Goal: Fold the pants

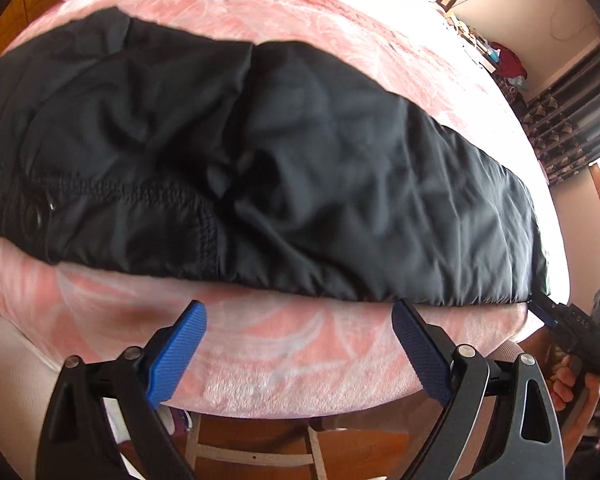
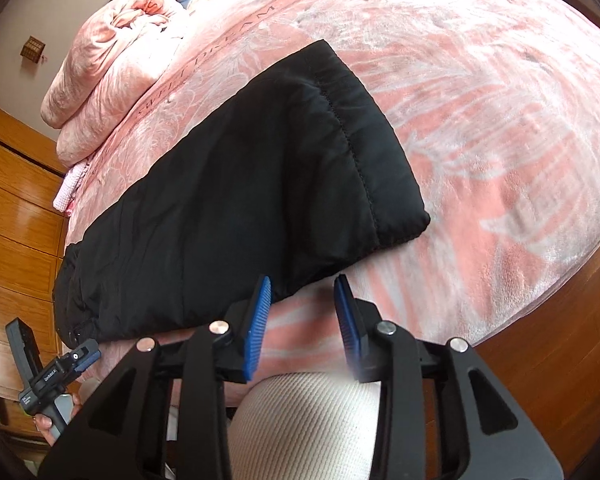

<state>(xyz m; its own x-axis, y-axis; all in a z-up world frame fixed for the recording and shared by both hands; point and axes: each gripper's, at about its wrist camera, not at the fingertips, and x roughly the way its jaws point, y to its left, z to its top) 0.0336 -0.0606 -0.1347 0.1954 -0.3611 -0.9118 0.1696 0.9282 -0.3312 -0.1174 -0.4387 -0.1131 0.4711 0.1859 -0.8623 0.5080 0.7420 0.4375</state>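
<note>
Black padded pants [image 1: 260,168] lie flat and folded lengthwise across the pink bed, waistband at the left in the left wrist view, leg cuffs [image 2: 360,140] at the far right in the right wrist view [image 2: 240,208]. My left gripper [image 1: 298,320] is open and empty, just short of the pants' near edge around the crotch area. My right gripper [image 2: 302,296] is open and empty, just short of the near edge close to the cuff end. It also shows at the right edge of the left wrist view [image 1: 540,304].
The bed has a pink floral blanket [image 2: 500,120]. A rolled pink quilt [image 2: 112,64] lies at the head end. A wooden wardrobe [image 2: 16,216] stands to the left. The person's knee in white trousers [image 2: 304,420] is below the right gripper. Wooden floor [image 2: 560,340] lies beyond the bed edge.
</note>
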